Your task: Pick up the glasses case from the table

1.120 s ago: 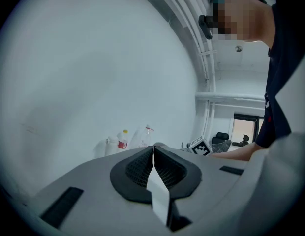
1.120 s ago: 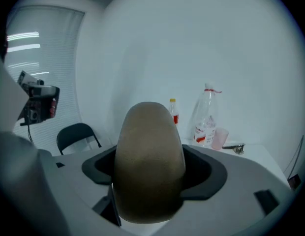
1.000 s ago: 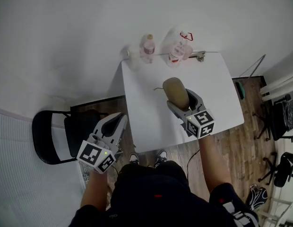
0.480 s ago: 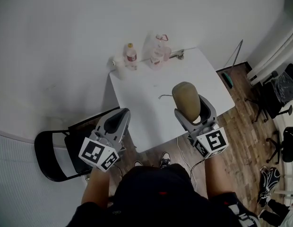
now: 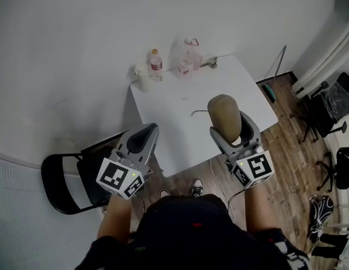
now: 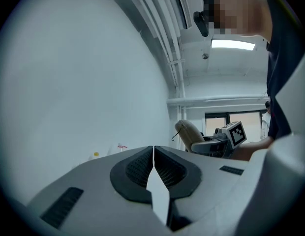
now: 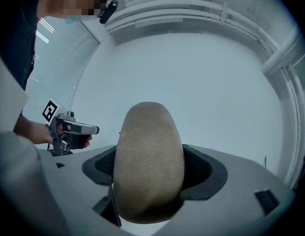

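The tan oval glasses case (image 5: pixel 225 116) is lifted off the white table (image 5: pixel 174 128), held in my right gripper (image 5: pixel 233 129), which is shut on it. In the right gripper view the case (image 7: pixel 148 163) fills the space between the dark pads, standing upright. A thin dark cord hangs from the case's left side. My left gripper (image 5: pixel 142 138) is held above the table's near left corner, shut with nothing between its jaws; its pads meet in the left gripper view (image 6: pixel 153 168). From that view the case (image 6: pixel 188 132) shows far off to the right.
At the table's far edge stand a small bottle (image 5: pixel 156 64), a clear plastic bag (image 5: pixel 187 58) and a white cup (image 5: pixel 143 79). A black chair (image 5: pixel 67 184) sits left of the table. Wooden floor, a broom and dark chairs (image 5: pixel 332 108) lie to the right.
My right gripper has raised the glasses case off the table and toward me. Both grippers have shifted slightly; the head camera has panned, so the table sits further left.
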### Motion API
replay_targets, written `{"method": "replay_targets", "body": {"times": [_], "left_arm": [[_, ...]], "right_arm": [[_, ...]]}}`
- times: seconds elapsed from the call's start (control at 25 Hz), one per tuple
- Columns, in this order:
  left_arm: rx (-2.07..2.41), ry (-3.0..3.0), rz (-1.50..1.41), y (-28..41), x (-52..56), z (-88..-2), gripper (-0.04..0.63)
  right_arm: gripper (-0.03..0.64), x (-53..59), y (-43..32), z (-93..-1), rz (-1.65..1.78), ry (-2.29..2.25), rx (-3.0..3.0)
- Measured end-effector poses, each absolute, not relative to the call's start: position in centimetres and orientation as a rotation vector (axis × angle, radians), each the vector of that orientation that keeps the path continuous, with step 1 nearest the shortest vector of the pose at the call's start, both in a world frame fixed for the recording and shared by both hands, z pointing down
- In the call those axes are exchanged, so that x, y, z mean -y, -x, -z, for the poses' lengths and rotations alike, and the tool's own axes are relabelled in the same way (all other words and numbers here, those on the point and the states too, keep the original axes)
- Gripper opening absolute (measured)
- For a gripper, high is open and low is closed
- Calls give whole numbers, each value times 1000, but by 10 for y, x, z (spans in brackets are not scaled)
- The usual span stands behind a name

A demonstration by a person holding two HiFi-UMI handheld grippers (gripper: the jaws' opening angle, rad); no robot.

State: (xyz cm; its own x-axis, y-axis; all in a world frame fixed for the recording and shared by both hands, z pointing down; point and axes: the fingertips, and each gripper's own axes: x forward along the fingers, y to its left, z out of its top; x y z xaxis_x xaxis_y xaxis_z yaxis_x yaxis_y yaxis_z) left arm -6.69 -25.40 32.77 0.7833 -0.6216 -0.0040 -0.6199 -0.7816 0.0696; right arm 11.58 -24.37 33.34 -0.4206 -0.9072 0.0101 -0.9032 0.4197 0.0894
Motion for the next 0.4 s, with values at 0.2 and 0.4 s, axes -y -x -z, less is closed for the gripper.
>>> {"method": "replay_targets", "body": {"times": [0.2, 0.4], "left_arm": [[1011, -2904, 54, 61, 255, -327, 26], [1009, -2902, 52, 59, 259, -327, 26]], "right_arm": [[373, 244, -120, -324, 139, -1653, 2585], [373, 249, -128, -321, 154, -1675, 2561]]}}
